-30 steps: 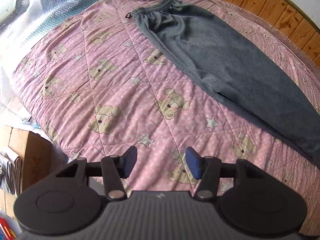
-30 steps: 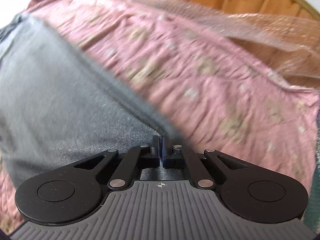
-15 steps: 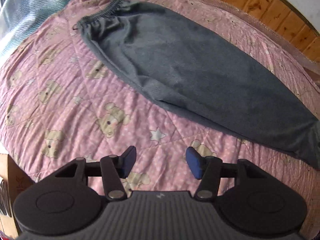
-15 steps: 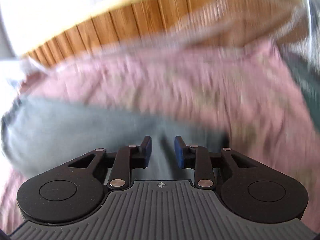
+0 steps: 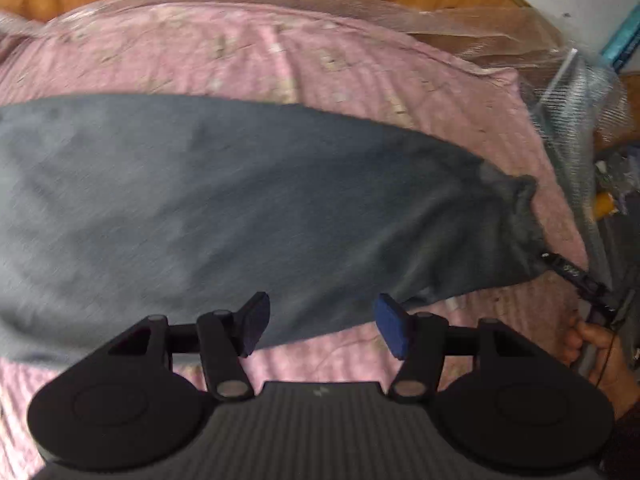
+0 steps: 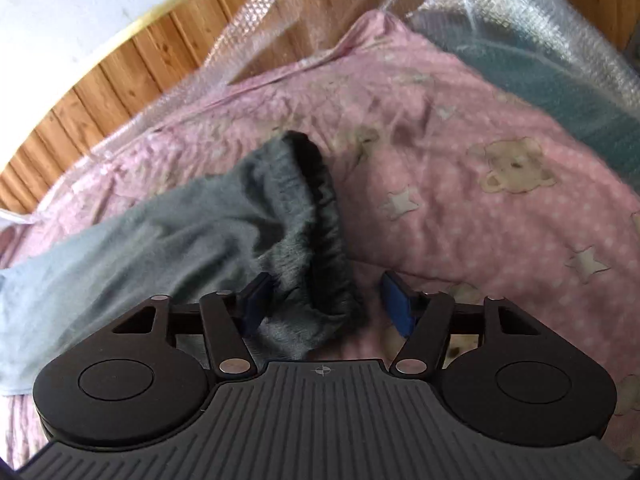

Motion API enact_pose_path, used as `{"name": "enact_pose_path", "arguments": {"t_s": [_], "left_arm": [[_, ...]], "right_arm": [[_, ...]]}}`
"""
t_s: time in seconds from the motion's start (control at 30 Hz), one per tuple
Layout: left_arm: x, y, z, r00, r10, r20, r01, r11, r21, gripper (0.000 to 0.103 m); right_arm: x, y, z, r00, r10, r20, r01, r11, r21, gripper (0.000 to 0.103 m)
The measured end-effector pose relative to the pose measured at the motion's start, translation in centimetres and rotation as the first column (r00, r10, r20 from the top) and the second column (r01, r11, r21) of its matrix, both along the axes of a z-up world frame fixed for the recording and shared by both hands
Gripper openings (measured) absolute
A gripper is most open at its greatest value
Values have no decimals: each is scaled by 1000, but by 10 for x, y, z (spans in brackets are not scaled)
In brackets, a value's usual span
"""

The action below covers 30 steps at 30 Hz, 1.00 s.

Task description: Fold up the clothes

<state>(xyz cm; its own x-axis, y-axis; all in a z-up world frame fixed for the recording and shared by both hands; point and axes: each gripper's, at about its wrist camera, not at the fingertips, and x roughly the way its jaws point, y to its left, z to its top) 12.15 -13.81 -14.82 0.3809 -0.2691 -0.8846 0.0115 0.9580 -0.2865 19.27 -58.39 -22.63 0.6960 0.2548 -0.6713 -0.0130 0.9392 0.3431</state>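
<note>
Grey sweatpants (image 5: 240,200) lie stretched across a pink teddy-bear quilt (image 5: 280,52), with the cuff end (image 5: 516,208) at the right. My left gripper (image 5: 322,316) hovers over the pants' near edge. Its jaws are opening, and its pads are not pressing on the cloth. In the right wrist view the dark cuff (image 6: 316,208) of the pants (image 6: 180,240) lies loose between the fingers of my right gripper (image 6: 324,300). Those jaws are opening too, and the right pad (image 6: 394,308) stands clear of the cloth.
Bubble wrap (image 6: 280,32) runs along the quilt's (image 6: 480,220) far edge, in front of wooden panelling (image 6: 120,72). A teal cover (image 6: 540,72) lies under plastic at the far right. A person's hand (image 5: 596,344) shows at the bed's right edge.
The left view has swept along the pants from the waistband to the cuff end. My right gripper went from shut to open and rolled, and the cuff lies loose between its fingers.
</note>
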Motion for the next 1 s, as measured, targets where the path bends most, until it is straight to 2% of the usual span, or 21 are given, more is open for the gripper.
{"name": "enact_pose_path", "arguments": {"t_s": [0.03,0.07,0.13,0.2,0.23,0.33,0.43,0.47,0.5,0.53,0.57,0.6,0.67,0.77,0.83,0.87,0.93,1.0], "left_arm": [[16,-19,7,999,-37,18,38,999,-32,60],[32,-40,11,997,-73,30,75,995,-59,62],[62,-82,21,988,-144,58,150,982,-113,71],[91,-123,24,974,-216,71,224,965,-135,77],[104,-149,19,960,-269,74,277,953,-127,81],[138,-224,-4,913,-405,49,408,909,-88,82],[156,-286,-44,862,-507,-10,506,861,-45,81],[158,-300,-57,853,-521,-27,521,854,5,79],[161,-310,-68,848,-528,-47,530,847,50,69],[162,-315,-78,846,-529,-61,533,841,95,38],[164,-319,-88,845,-530,-74,535,833,140,18],[164,-312,-88,851,-522,-56,525,842,125,11],[162,-292,-79,866,-500,-2,499,862,88,11],[155,-230,-49,914,-400,70,403,915,-31,11],[151,-187,-49,941,-336,47,338,940,-51,12],[150,-171,-56,947,-322,23,323,945,-51,12],[147,-146,-74,962,-271,-19,270,962,-48,19],[145,-127,-89,976,-214,-43,212,976,-47,27]], "right_arm": [[1,3,3,1000,8,1,-8,1000,3,23],[0,9,8,1000,16,15,-16,1000,-22,23],[-6,29,18,997,51,56,-44,992,-120,19],[-13,51,26,992,91,86,-71,974,-213,18],[-14,62,28,989,109,96,-81,963,-256,18],[-18,87,29,984,136,112,-88,931,-354,17],[-20,100,31,982,139,128,-78,915,-396,17],[-20,103,32,981,136,136,-71,912,-403,16],[-21,104,33,980,131,147,-62,913,-403,16],[-22,105,35,980,125,156,-54,917,-395,16],[-23,105,36,978,123,169,-51,924,-379,16],[-25,105,37,975,124,186,-50,932,-359,16],[-32,105,42,964,140,226,-64,946,-316,15],[-47,98,58,944,140,299,-78,975,-211,32],[-56,87,72,935,96,340,-73,994,-80,44],[-56,83,76,938,74,339,-74,997,-11,44],[-44,82,69,958,66,280,-94,992,86,43],[-24,91,49,977,103,187,-123,987,100,33]]}}
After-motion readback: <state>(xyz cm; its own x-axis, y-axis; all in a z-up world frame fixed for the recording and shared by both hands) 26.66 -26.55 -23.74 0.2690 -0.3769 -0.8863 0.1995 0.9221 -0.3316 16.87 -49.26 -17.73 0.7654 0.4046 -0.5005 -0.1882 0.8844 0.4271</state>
